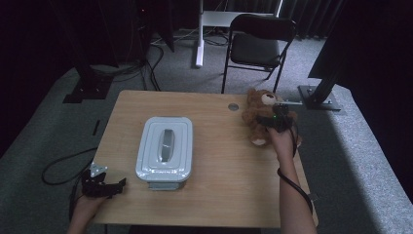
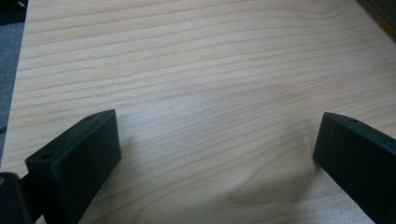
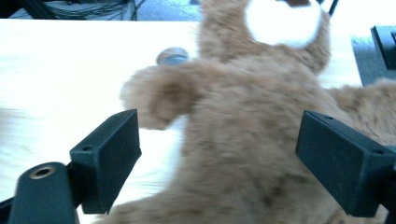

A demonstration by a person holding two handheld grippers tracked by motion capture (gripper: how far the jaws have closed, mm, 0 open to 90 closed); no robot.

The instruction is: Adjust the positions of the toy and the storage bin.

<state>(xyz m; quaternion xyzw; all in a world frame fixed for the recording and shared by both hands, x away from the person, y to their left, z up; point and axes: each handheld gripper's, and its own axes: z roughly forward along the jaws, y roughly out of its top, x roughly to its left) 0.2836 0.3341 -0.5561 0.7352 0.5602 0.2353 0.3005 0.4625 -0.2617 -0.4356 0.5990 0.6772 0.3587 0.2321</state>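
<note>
Our right gripper (image 3: 219, 154) stands with its jaws spread wide, the pads clear of the teddy bear (image 3: 261, 126) whose body lies between them; nothing is clamped. From above, that gripper (image 1: 278, 121) hovers over the bear (image 1: 258, 113), which lies near the table's (image 1: 219, 185) far right corner, just beside a small round metal disc (image 1: 233, 107). Our left gripper (image 2: 217, 154) is released too, jaws apart over bare wood at the near left corner (image 1: 103, 185), holding nothing. Between the two, left of centre, sits a grey lidded box (image 1: 164, 148), well apart from the bear. Beyond the table stands a black folding chair (image 1: 258, 46).
</note>
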